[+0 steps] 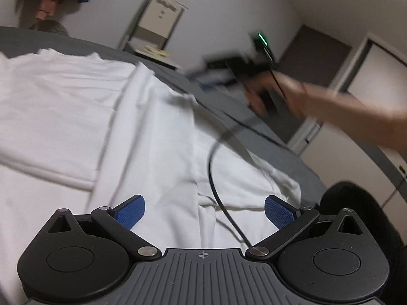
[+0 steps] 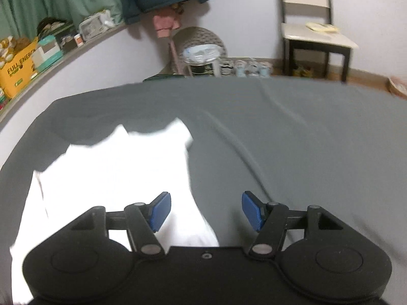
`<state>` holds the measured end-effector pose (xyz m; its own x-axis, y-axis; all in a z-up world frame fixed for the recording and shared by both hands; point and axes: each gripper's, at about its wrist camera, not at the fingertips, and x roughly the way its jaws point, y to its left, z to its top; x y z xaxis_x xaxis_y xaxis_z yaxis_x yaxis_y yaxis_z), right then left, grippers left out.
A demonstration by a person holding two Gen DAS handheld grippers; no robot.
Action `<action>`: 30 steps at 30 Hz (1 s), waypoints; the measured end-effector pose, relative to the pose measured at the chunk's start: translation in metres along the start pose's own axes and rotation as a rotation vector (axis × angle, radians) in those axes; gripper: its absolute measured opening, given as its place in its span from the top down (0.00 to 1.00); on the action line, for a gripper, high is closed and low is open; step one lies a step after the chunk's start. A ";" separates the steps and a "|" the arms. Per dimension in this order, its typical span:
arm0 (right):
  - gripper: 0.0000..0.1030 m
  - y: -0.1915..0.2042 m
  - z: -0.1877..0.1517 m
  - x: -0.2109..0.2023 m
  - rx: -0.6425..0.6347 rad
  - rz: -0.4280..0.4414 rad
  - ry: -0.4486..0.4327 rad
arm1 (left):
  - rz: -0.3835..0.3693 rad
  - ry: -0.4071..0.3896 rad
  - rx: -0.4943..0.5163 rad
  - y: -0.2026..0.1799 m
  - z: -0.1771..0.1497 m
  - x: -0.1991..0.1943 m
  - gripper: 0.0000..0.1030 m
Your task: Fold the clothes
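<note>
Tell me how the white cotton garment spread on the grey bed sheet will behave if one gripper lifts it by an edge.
The white cotton garment will likely drape and sag, since it already lies in soft folds and creases. It looks thin, so probably light. On the smooth grey bed sheet it may slide rather than stay put.

A chair (image 2: 318, 35) stands against the wall beyond the grey bed (image 2: 292, 132), boxes (image 2: 17, 71) shelved nearby.
</note>
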<state>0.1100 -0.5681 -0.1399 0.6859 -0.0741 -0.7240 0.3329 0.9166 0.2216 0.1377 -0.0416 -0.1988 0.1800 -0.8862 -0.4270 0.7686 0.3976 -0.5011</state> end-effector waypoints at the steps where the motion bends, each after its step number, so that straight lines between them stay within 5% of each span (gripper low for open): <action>1: 0.41 -0.004 -0.015 -0.008 0.020 -0.006 -0.016 | 0.012 -0.018 -0.015 0.000 -0.001 -0.006 0.00; 6: 0.38 -0.006 -0.072 -0.020 0.039 0.040 -0.068 | 0.085 -0.102 -0.080 -0.003 -0.003 -0.032 0.00; 13: 0.25 0.023 -0.080 0.000 -0.235 -0.016 -0.063 | 0.343 -0.084 0.028 -0.051 0.001 -0.029 0.00; 17: 0.15 0.010 -0.079 0.005 -0.220 0.004 -0.075 | 0.477 0.053 0.208 -0.092 -0.007 -0.018 0.00; 23: 0.14 0.003 -0.081 0.001 -0.127 0.053 -0.065 | 0.735 0.255 0.403 -0.123 -0.015 -0.004 0.00; 30: 0.09 0.009 -0.082 0.001 -0.093 0.089 -0.045 | 0.771 0.261 0.375 -0.130 -0.017 -0.011 0.00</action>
<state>0.0602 -0.5279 -0.1922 0.7390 -0.0068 -0.6737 0.2099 0.9525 0.2206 0.0252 -0.0792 -0.1420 0.6192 -0.3047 -0.7237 0.6502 0.7157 0.2550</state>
